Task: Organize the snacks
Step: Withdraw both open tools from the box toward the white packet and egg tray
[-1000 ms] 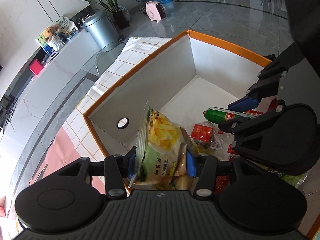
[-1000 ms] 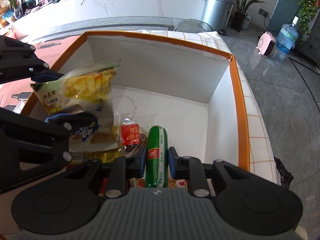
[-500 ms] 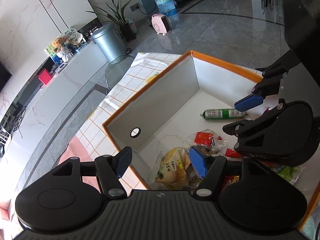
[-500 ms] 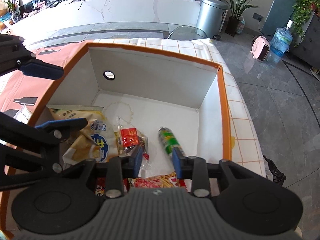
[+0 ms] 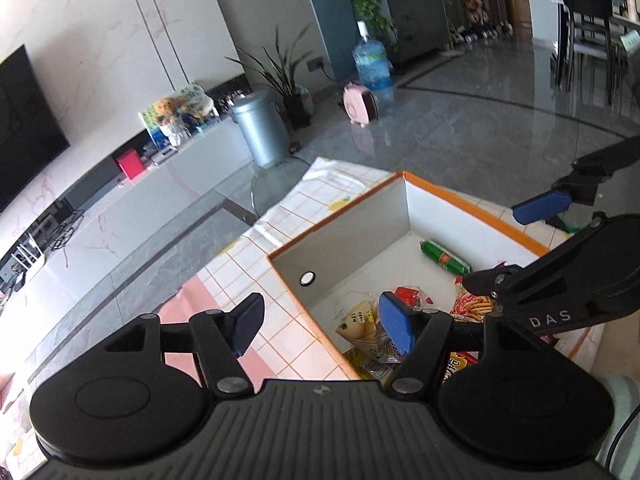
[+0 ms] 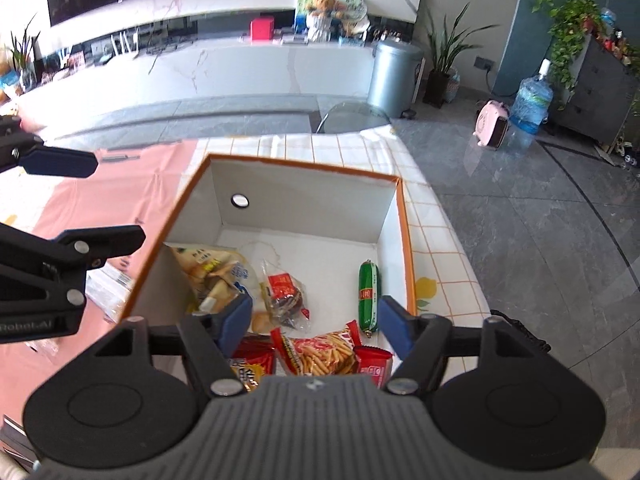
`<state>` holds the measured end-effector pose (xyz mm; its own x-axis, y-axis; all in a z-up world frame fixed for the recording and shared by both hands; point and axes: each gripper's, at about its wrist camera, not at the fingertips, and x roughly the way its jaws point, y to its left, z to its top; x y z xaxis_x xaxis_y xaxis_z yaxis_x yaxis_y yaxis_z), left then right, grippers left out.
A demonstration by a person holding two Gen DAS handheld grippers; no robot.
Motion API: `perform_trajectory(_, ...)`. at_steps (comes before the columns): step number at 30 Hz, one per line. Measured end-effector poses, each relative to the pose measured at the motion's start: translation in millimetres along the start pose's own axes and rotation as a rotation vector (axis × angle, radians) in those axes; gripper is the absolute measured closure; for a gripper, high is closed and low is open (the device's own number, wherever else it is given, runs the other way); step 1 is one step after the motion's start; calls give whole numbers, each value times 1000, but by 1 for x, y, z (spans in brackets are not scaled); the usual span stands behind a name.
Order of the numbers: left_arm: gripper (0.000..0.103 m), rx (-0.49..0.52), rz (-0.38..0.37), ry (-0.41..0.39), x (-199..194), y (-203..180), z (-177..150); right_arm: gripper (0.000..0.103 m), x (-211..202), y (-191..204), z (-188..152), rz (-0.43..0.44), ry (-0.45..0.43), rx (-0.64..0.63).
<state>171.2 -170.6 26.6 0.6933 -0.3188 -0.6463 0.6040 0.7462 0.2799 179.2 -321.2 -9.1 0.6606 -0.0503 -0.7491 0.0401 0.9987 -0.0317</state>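
Note:
A white box with an orange rim (image 6: 405,236) holds the snacks. On its floor lie a green sausage (image 6: 369,294), a yellow chips bag (image 6: 212,272), a clear wrapper with a red label (image 6: 282,292) and a red fries packet (image 6: 320,350). My right gripper (image 6: 316,324) hovers above the box's near end; its jaws are opening and nothing is between them. My left gripper (image 5: 320,326) is open and empty, above the box's left rim (image 5: 304,308). The chips bag (image 5: 362,322) and the sausage (image 5: 444,258) lie below it. Each gripper shows at the edge of the other's view.
The box stands on a white cloth with an orange grid (image 6: 432,216), next to a pink cloth (image 6: 120,200). A clear packet (image 6: 108,284) lies on the pink cloth left of the box. A round glass table (image 6: 352,116) and a grey bin (image 6: 394,72) stand beyond.
The left gripper let go of the chips bag and the right let go of the green sausage. Both now lie in the box. Both grippers opened and rose away from it.

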Motion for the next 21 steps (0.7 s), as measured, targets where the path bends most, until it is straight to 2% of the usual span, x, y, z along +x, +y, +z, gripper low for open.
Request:
perform_trajectory(5, 26, -48, 14, -67, -42, 4, -15, 25, -42, 17, -19, -2, -93, 47)
perform_trajectory(9, 26, -128, 30, -110, -66, 11, -33, 24, -64, 36, -38, 26, -155, 107)
perform_trajectory(12, 26, -199, 49, -125, -78, 18, -51, 24, -75, 53, -54, 54, -201, 140)
perform_trajectory(16, 25, -266, 100, -126, -92, 30, -78, 24, -86, 77, -73, 43, -261, 161)
perform_trajectory(21, 20, -386, 143, -108, -105, 49, -115, 26, -91, 103, -89, 87, -287, 184)
